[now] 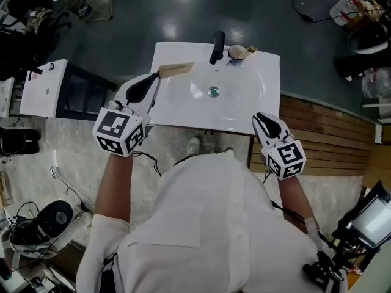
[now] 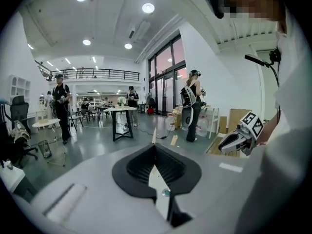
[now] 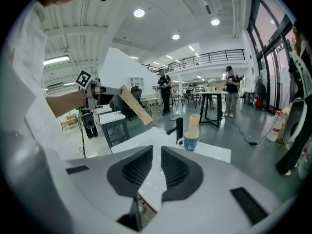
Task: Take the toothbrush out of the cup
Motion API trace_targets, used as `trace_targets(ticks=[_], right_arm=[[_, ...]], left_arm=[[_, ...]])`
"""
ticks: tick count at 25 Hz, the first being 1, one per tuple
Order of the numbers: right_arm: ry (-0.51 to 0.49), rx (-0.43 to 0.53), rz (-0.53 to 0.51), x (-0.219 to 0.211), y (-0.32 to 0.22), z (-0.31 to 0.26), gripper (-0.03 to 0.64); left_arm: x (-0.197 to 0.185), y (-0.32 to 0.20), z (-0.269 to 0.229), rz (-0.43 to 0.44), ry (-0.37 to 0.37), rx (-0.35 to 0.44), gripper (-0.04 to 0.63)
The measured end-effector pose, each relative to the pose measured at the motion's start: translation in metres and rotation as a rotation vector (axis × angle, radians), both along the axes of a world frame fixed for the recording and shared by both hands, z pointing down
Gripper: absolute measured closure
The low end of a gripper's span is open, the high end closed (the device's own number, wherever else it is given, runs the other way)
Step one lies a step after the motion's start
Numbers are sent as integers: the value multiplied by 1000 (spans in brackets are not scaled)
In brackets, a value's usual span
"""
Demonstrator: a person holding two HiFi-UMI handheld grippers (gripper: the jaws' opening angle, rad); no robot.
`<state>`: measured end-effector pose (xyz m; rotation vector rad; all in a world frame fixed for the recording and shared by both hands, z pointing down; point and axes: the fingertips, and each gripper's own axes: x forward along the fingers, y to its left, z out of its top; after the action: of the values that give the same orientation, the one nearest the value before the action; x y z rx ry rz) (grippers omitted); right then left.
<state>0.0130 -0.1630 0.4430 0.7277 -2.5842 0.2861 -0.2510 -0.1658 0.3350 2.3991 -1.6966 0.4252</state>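
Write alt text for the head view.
The left tongs hold a flat tan toothbrush over the left rim of a white sink, seen from above a person in white. The right tongs are shut and empty near the front right corner; a cup sits beside the black faucet.

From above the person's head we look steeply down on the basin (image 1: 244, 96). Riding the left gripper (image 1: 154, 80), we face level across the room and catch the right gripper (image 2: 223, 146). Riding the right gripper, we look over the basin to the cup (image 3: 191, 143), which the head view also shows.
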Motion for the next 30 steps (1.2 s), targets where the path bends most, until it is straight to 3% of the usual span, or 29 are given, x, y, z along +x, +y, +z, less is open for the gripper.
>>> trace_targets(ticks=[9,16,25,30], right_arm=[[3,10,42,-5,-12,1,571],[13,27,78,-15,-25,2,554],[27,39,111,20,-37,0,552],[38,31,139,6,-39,-1,552]], left_arm=[[21,16,34,54,19,-57,591],[38,26,57,162,10,-98,590],[98,39,63,288,-12,-131,590],[94,44,68,352,-1,-134,591]])
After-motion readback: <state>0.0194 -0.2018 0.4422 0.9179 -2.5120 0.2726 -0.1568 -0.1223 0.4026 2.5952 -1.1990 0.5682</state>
